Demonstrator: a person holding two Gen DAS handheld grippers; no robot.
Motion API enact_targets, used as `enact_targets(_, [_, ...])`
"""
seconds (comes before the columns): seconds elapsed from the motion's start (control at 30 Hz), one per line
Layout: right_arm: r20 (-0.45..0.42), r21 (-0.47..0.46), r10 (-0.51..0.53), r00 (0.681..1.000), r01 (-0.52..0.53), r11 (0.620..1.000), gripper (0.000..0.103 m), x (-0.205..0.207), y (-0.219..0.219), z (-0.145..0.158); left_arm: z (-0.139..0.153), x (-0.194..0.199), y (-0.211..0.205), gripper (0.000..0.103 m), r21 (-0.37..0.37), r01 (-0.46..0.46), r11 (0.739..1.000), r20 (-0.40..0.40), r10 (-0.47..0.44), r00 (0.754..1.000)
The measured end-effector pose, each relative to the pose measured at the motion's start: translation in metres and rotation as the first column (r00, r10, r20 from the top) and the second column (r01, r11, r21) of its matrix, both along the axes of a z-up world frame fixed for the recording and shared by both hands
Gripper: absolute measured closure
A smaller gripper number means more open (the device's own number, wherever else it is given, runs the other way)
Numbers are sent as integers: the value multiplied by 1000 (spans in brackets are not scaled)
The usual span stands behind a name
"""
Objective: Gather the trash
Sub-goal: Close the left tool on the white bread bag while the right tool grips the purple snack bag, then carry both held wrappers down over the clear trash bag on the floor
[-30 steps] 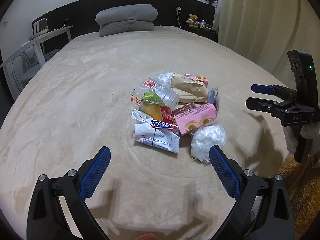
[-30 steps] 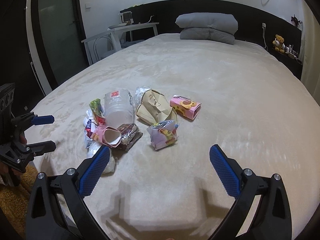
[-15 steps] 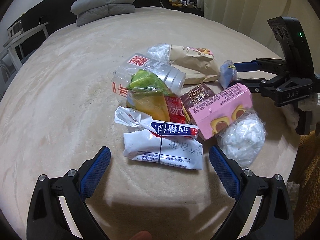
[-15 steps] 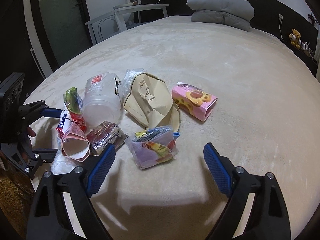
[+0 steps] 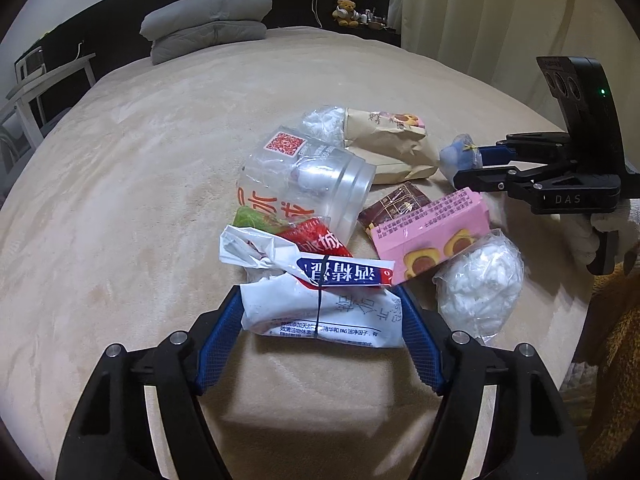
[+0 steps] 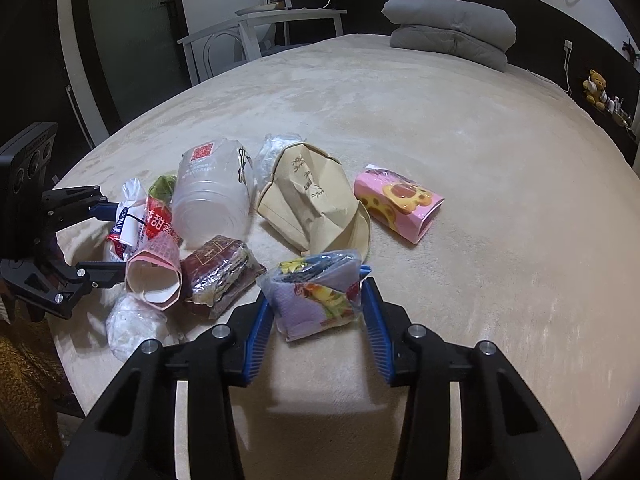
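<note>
A: Now that both your jaws have just been closing, what's caught?

B: Your left gripper [image 5: 322, 314] clamps the white wrapper [image 5: 324, 312]; your right gripper [image 6: 318, 310] clamps the purple packet [image 6: 320, 294]. First two pickups started.

A: Count, near to far?

B: One cotton wad [image 5: 480, 288], two pink cartons [image 6: 154, 276] [image 6: 398, 208], one brown packet [image 6: 220, 272], one plastic cup [image 6: 214, 194], one paper bag [image 6: 316, 204], all on the bed [image 6: 460, 140].

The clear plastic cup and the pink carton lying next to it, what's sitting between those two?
A dark brown wrapper lies between the clear plastic cup and the pink carton. The left wrist view shows it best.
</note>
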State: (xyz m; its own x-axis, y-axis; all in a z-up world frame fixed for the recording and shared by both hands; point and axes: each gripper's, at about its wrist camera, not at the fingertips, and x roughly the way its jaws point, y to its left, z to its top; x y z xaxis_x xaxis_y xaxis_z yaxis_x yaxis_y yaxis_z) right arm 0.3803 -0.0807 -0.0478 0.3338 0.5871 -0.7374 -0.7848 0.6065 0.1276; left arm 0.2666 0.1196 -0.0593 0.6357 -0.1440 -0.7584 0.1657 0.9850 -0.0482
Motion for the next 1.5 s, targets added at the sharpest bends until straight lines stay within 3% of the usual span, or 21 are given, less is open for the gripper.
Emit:
enact_targets(0.27, [-6,35,-33,999,33,999,59,-20,-22,12,6,-20,-3,30,-9,-21,1000,5,21,1000])
enact_targets(0.53, [-9,90,-107,994,108,990,59,-47,-47,29,39,-51,-25,30,-44,-46,998,107,50,993])
enact_targets(0.7, [11,78,-142,990,141,987,59,-68,-61,30,51,-74,-33,30,-51,-64,997,165,72,984])
enact_targets(0.83, [20,77,-157,987,155,985,59,-86,-70,33,56,-95,-35,30,-111,-97,989,187,117,975])
enact_targets(1.3, [60,99,-141,988,135,986,59,-172,-82,38,54,-168,-79,30,-98,-90,991,212,109,971])
enact_targets(1.5, [78,139,-153,985,141,980,59,-218,-101,42,53,-202,-88,30,-144,-110,983,234,142,962])
